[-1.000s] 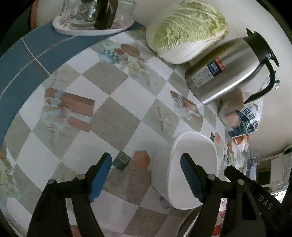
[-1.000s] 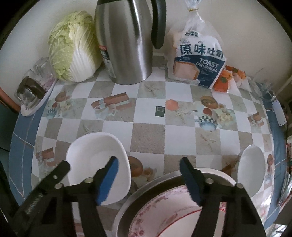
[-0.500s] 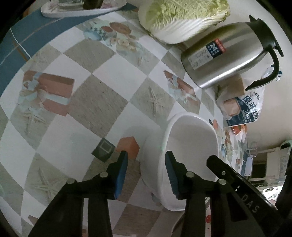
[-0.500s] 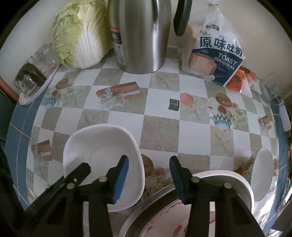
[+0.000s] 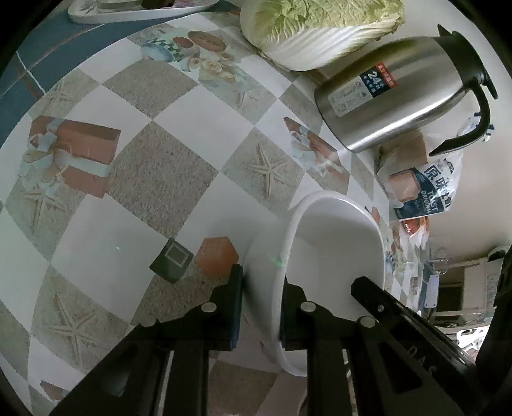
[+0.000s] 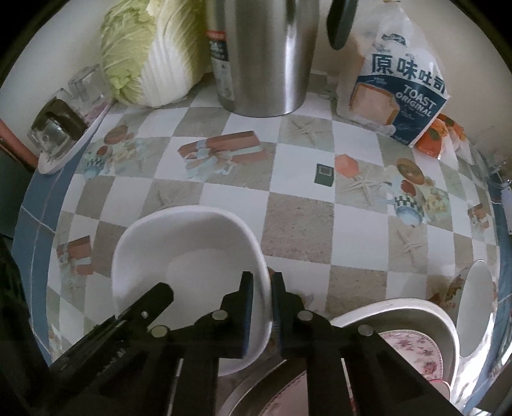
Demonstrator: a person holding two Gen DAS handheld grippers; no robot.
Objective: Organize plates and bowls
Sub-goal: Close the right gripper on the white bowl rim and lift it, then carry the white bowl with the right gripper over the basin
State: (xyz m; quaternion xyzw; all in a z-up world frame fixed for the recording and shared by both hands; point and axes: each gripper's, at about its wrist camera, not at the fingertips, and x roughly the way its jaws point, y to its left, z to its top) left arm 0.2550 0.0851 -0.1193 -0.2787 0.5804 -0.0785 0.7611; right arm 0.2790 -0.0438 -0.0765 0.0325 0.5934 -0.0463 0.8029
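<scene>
Both claws pinch the white rounded-square ceramic bowl (image 6: 192, 256): left gripper (image 5: 260, 307) and right gripper (image 6: 260, 307) on opposite rims, near the table's front edge.

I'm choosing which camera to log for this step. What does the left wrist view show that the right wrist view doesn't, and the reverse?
Only the left wrist view: the left gripper shut on the white square bowl's rim.

Only the right wrist view: the right gripper shut on that bowl's opposite rim, a floral-patterned plate, and a second white dish.

Both: the bowl, steel thermos jug, napa cabbage, toast bag, and checked tablecloth.
</scene>
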